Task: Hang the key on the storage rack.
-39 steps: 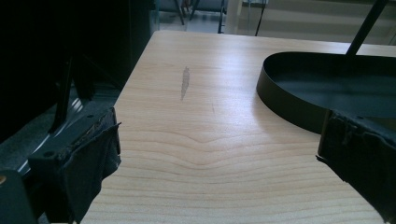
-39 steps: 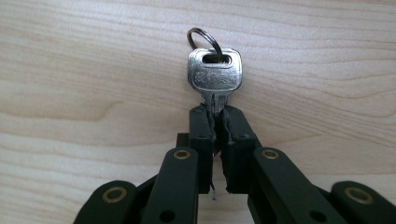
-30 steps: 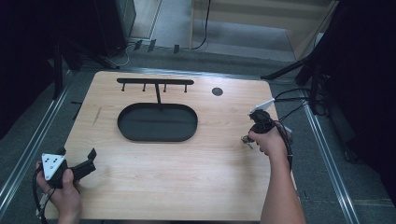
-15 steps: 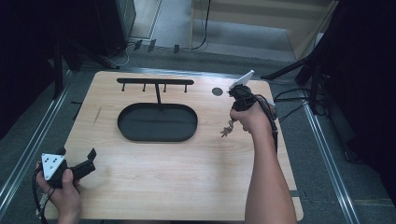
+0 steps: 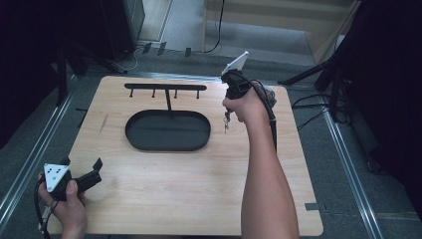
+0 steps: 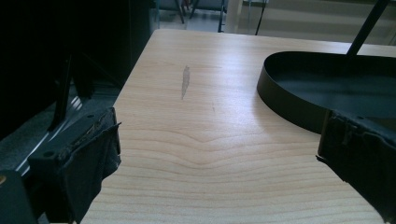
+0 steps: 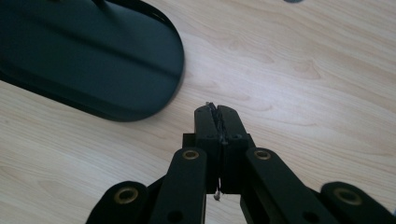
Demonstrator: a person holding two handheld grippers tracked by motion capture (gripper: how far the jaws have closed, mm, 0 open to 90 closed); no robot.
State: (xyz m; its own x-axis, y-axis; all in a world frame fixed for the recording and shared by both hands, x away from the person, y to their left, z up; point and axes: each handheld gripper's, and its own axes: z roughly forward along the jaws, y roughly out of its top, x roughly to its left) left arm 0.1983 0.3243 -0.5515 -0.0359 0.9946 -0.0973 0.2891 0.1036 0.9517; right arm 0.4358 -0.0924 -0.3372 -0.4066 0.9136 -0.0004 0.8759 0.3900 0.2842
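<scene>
keys (image 5: 226,121) dangle from right gripper (image 5: 228,115), jaws pinched on them, beside black tray (image 5: 166,144); left gripper (image 5: 97,165) spread.

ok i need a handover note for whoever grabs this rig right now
Right gripper: jaws shut on a small dangling metal thing, maybe keys, raised over the table just right of the black oval tray.
Left gripper: jaws open, nothing between them, low at the table's near left corner.
Hook rack rises from the tray; its pegs look bare.
Done: thing picked up.
Left: probably hang it on a peg, then release.
</scene>
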